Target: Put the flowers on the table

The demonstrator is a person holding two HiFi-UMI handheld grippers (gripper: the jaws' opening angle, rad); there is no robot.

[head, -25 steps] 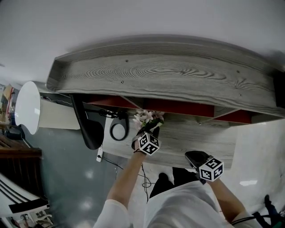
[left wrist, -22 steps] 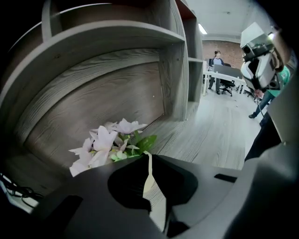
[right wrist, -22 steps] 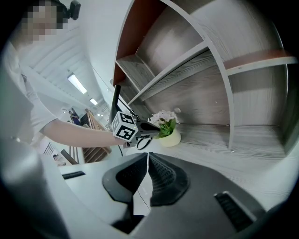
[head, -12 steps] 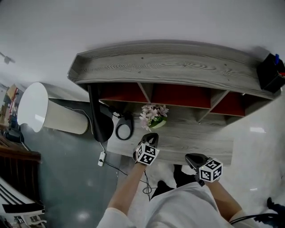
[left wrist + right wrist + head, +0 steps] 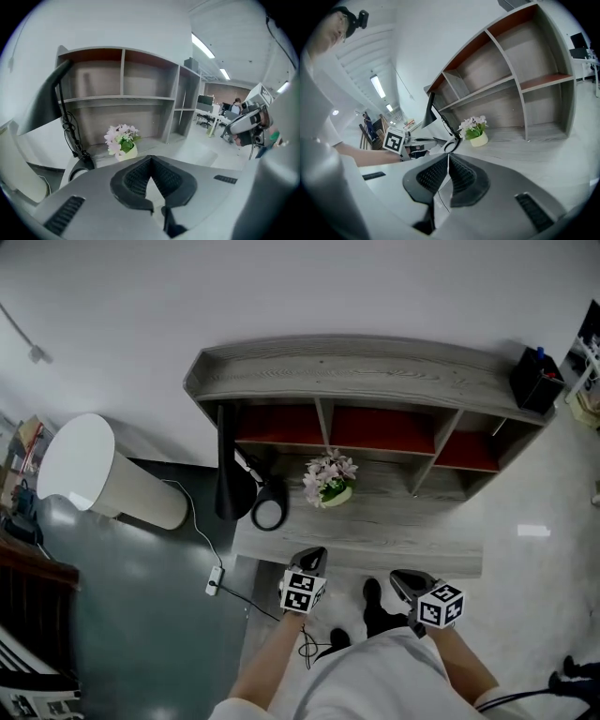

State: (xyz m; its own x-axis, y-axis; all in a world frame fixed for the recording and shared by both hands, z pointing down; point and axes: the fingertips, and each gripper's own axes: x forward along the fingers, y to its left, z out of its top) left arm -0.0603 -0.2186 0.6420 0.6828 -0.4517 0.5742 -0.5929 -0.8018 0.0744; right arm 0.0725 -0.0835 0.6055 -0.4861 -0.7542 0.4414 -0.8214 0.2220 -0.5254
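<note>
A small pale pot of pink and white flowers stands upright on the grey wooden desk, under the shelf unit. Nothing touches it. My left gripper hovers off the desk's front edge, well short of the pot, jaws shut and empty. To its right, my right gripper is shut and empty at about the same distance. The left gripper view has the flowers ahead beyond the closed left gripper. The right gripper view shows the flowers past the closed right gripper.
A black lamp with a ring-shaped base stands at the desk's left end. A white drum-like object sits on the floor to the left, with a cable and power strip. A black box tops the shelf unit.
My left gripper, which was right at the flowers a second ago, has pulled back off the desk's front edge. The view has backed away from the desk. The pot stays put.
</note>
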